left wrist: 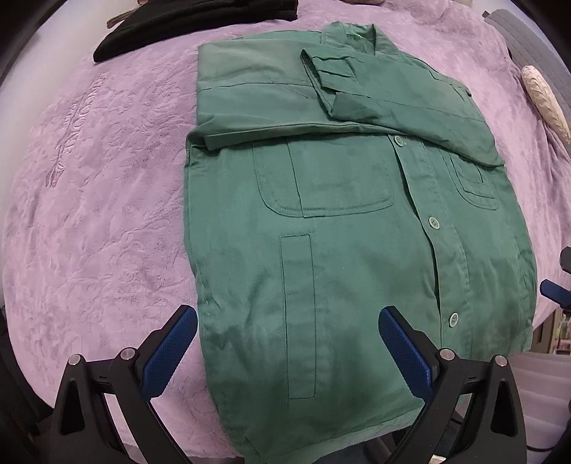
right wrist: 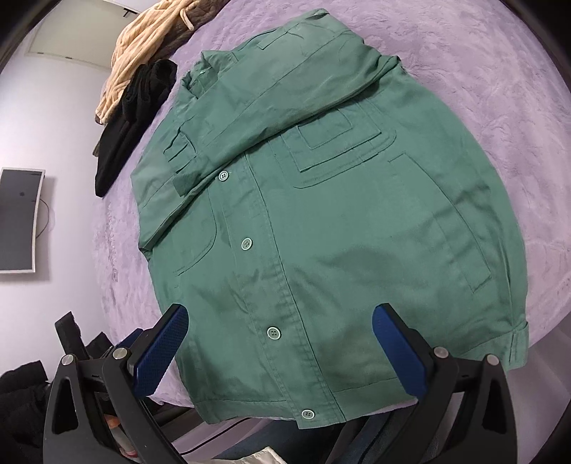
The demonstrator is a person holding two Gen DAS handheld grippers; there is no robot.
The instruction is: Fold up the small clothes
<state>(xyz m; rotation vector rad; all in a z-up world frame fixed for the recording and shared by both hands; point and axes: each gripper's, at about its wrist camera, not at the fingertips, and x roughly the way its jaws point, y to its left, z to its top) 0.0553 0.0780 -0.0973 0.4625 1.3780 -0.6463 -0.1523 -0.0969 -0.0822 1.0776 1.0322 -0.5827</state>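
A green button-up shirt [left wrist: 342, 228] lies front up on a lilac bedspread [left wrist: 100, 221], both sleeves folded across its chest, the hem nearest me at the bed's edge. My left gripper [left wrist: 287, 321] is open and empty, hovering over the hem's left part. In the right wrist view the same shirt [right wrist: 339, 221] fills the middle. My right gripper [right wrist: 280, 321] is open and empty above the button placket near the hem. A blue part of the right gripper [left wrist: 553, 289] shows at the right edge of the left wrist view.
Folded black clothes [left wrist: 192, 25] lie at the bed's far left, also in the right wrist view [right wrist: 132, 117] next to a beige garment [right wrist: 142, 46]. A cream knitted item [left wrist: 544, 100] lies at the far right. A wall monitor [right wrist: 18, 221] hangs left of the bed.
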